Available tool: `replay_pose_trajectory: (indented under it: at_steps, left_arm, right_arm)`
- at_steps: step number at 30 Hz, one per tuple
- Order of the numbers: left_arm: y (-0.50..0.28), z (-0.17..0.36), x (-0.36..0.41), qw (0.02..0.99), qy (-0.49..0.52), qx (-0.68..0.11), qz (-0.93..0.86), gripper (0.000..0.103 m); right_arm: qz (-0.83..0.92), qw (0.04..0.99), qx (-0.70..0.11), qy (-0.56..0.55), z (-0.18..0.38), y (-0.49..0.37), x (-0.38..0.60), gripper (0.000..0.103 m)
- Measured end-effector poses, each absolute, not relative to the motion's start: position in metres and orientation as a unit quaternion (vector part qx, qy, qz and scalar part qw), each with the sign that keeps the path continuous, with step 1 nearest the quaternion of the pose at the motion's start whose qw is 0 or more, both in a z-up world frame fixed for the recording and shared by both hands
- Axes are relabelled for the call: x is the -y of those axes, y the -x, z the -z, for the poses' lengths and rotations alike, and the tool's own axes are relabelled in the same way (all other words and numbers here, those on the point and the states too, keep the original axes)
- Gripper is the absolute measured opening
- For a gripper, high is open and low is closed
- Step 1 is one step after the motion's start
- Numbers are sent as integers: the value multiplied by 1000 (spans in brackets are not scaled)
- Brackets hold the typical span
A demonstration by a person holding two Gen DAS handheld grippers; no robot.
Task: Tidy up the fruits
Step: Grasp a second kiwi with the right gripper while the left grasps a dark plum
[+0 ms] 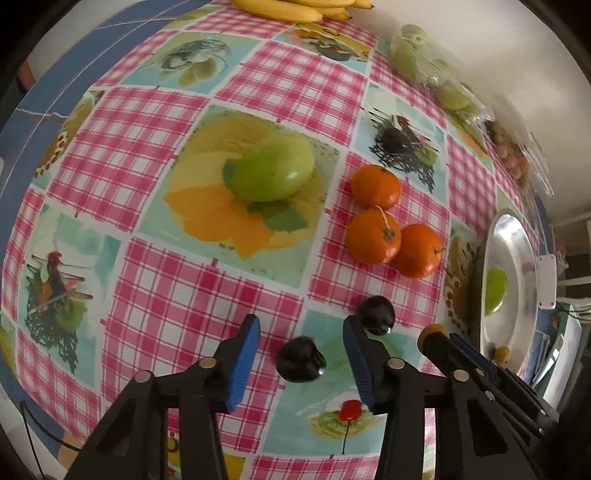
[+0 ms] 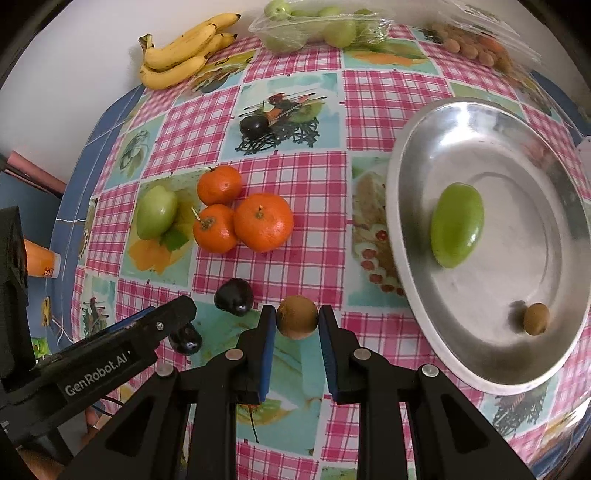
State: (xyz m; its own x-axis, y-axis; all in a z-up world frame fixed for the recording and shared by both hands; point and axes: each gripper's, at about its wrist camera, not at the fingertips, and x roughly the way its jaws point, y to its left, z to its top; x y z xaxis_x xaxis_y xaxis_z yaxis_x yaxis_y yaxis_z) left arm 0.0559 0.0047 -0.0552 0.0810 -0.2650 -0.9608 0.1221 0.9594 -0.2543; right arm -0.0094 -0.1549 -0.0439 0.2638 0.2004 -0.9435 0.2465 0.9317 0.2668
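- A small brown kiwi (image 2: 297, 316) sits pinched between the blue pads of the right gripper (image 2: 297, 321), above the desk (image 2: 369, 96), just left of the steel plate (image 2: 413, 295).
- On the plate lie a green mango (image 2: 457, 225) near the middle and a second small brown fruit (image 2: 536, 318) by the near rim, well apart from each other.
- The left gripper (image 1: 301, 332) has its fingers spread wide around a dark plum (image 1: 301, 360) lying on the desk; whether the pads touch it cannot be told.
- A second dark plum (image 1: 376, 314) lies just beyond the left gripper's right finger.
- Three oranges (image 2: 263, 222) cluster together mid-desk, with another green mango (image 2: 157, 211) to their left.
- Against the wall: bananas (image 2: 181, 55), a clear bag of green fruit (image 2: 317, 31) and a bag of small brown fruit (image 2: 476, 46).
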Motion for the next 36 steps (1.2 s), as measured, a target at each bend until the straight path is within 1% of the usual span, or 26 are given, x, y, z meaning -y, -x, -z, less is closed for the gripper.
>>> replay_pose_trajectory:
  at_steps: [5, 7, 9, 12, 14, 25, 36]
  left_arm:
    - [-52, 62, 0, 722, 45, -677, 134, 49]
    - [-50, 64, 1, 721, 43, -679, 134, 45]
    - [-48, 64, 4, 719, 40, -680, 136, 38]
    - [-45, 62, 5, 722, 34, -677, 135, 33]
    - [-44, 60, 5, 724, 36, -675, 137, 31]
    - [-36, 55, 3, 724, 31, -674, 144, 31]
    - [-36, 18, 8, 762, 48, -620, 181, 30]
  right_arm:
    - [14, 775, -605, -183, 39, 13, 156, 25]
    - [15, 775, -605, -183, 37, 14, 156, 25]
    - [16, 775, -605, -183, 35, 15, 156, 25]
    - [17, 775, -603, -185, 33, 16, 157, 25]
    - [17, 777, -602, -186, 31, 17, 158, 25]
    - [22, 780, -595, -193, 25, 22, 162, 25]
    - [35, 788, -577, -211, 12, 28, 175, 25]
